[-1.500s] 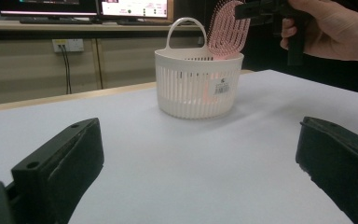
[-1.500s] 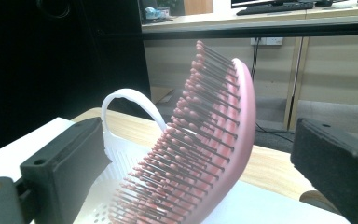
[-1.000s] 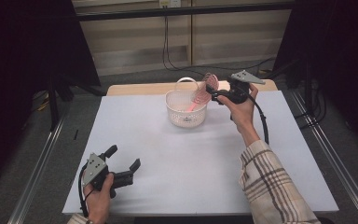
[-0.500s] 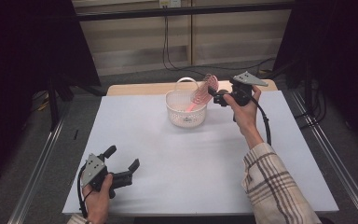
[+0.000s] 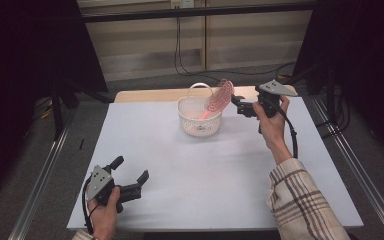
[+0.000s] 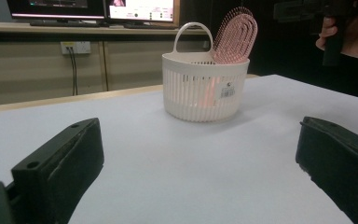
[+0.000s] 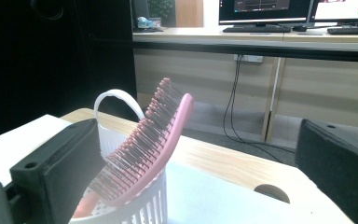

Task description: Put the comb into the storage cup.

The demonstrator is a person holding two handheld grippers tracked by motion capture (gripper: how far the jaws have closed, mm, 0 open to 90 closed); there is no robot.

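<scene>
White table (image 5: 190, 165) — right gripper (image 5: 241, 106) has backed off, jaws wide, hairbrush (image 5: 219, 97) left in basket (image 5: 199, 120).

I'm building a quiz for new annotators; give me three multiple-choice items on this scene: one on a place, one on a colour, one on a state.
1. Where is the hairbrush?
A. flat on the table
B. standing in the basket, head leaning over its rim
C. in the left gripper

2. What colour is the hairbrush?
A. pink
B. blue
C. black

3. How is the right gripper?
A. shut on the hairbrush
B. open, holding nothing
C. shut on the basket handle

Answers: B, its handle sits inside; A, pink head and bristles; B, its jaws stand apart beside the brush.
</scene>
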